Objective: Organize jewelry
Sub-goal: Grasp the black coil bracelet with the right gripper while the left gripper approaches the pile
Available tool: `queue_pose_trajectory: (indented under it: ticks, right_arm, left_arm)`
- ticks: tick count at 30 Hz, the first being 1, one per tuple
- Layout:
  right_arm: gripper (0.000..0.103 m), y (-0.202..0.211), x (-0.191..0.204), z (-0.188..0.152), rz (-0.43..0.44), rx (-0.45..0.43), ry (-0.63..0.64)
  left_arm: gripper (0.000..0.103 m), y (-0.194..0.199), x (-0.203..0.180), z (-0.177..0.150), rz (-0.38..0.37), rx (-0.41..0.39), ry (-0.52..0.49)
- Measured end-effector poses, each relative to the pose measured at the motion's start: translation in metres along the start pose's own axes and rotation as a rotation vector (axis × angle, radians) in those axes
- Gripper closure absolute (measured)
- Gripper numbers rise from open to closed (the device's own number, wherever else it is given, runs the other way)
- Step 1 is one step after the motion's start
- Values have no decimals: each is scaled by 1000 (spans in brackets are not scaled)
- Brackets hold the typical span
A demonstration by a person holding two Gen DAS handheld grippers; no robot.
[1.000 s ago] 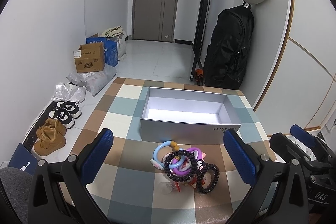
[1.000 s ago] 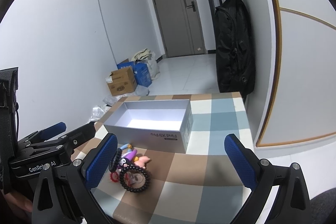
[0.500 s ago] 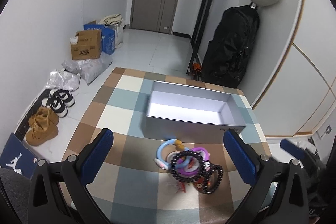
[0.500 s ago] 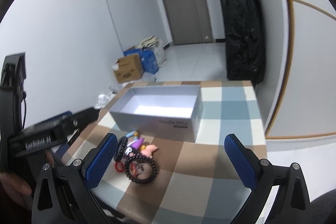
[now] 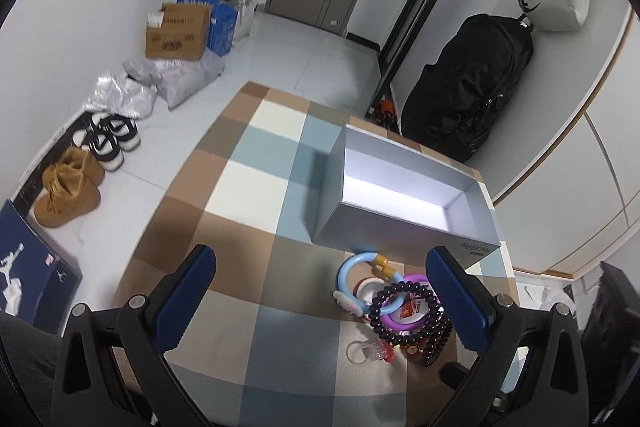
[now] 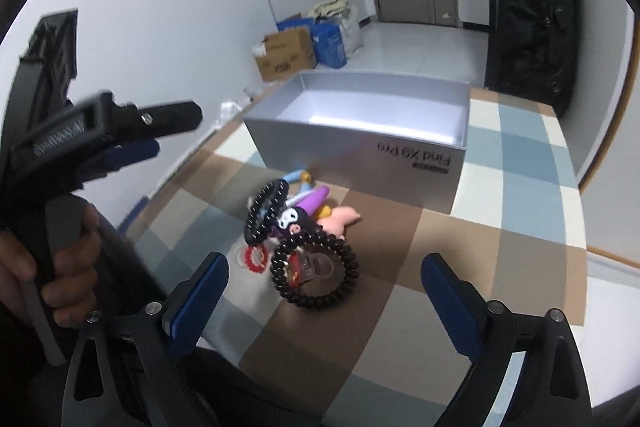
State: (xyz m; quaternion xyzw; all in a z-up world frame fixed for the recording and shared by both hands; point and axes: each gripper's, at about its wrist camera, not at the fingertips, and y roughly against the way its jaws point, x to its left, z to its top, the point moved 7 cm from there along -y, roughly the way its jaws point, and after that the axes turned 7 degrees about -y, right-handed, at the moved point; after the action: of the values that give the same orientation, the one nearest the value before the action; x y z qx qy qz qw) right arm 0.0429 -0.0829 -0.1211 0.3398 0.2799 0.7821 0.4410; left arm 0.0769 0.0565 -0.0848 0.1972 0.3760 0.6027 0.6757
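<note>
Both grippers dropped toward jewelry pile on checked table, in front of empty grey box. Right gripper wide, just narrowing slightly (nothing gripped); left gripper wide, empty. First pick imminent, judged.

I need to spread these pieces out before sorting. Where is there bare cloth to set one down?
The checked tablecloth is bare on the side of the open grey cardboard box towards the shoes, and in front between the left gripper fingers. In the right wrist view, cloth past the black coiled band is free. The heap of bracelets against the box front is crowded.
</note>
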Motion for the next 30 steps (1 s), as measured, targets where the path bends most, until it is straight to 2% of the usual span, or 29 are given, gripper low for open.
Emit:
queue_pose_trajectory:
  ticks: [3,8,11,13,21,30]
  right_arm:
    - [13,-12,1,-5,-37,36,23]
    - [23,-21,2,-8,-19,73,25]
    - [37,-22,1,-7,-4,85,20]
    - [51,-23,1,-8,9,102,17]
    - [54,-15,-5,-7,28,93,-20]
    - [54,3,-21,-4,44,65,-85]
  left_arm:
    - [1,-9,1,-5,-45,50,27]
    - [1,-15,-2,-10,-121,103,59]
    - [3,-16,-6,-11,-171,129,60]
    - [5,-17,-12,-12,-204,148,55]
    - [5,-19,-35,-22,-259,194,-24]
    - [6,-25,-48,-29,-250,226,-100]
